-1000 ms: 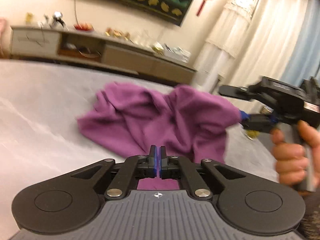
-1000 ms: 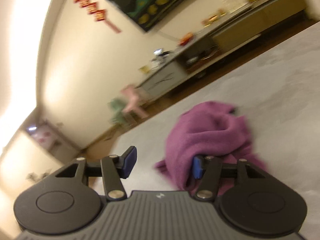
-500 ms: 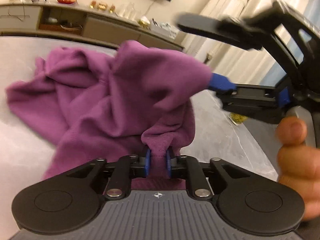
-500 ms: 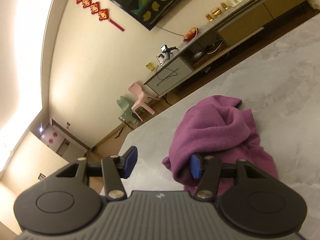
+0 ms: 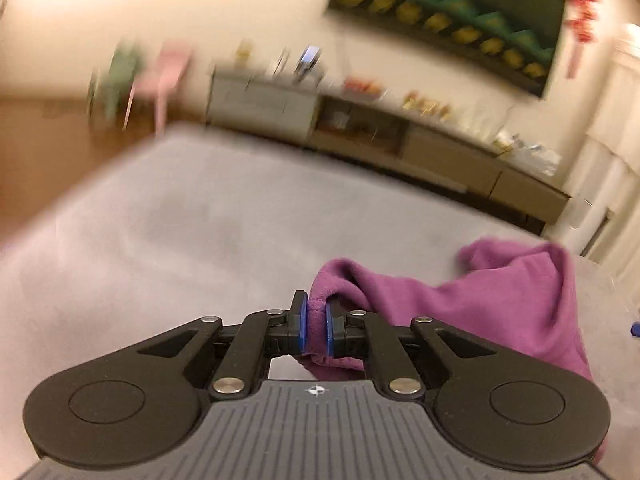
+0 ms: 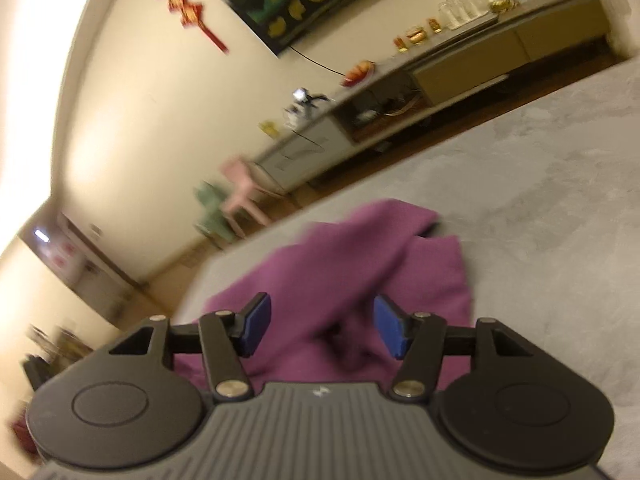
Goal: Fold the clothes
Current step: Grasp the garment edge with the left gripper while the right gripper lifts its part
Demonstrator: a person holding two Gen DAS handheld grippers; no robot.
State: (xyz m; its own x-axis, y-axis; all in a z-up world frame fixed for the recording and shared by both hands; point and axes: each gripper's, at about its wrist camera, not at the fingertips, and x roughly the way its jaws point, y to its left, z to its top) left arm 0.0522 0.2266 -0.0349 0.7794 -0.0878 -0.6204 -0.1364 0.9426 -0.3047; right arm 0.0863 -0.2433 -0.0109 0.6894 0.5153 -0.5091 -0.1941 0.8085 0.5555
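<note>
Where the left wrist view blurs the far wall and cabinet, the left gripper (image 5: 315, 326) sits low in the centre of the frame, its blue pads clamped on a bunched edge of the purple garment (image 5: 500, 300), which trails off to the lower right over the grey tabletop (image 5: 200, 240). In the right wrist view the right gripper (image 6: 322, 330) has its jaws spread apart, having just widened a little, with the purple garment (image 6: 340, 264) lying across the middle of the frame beneath and between the pads; neither pad presses on the cloth, and the grey tabletop (image 6: 540, 220) fills the right side.
</note>
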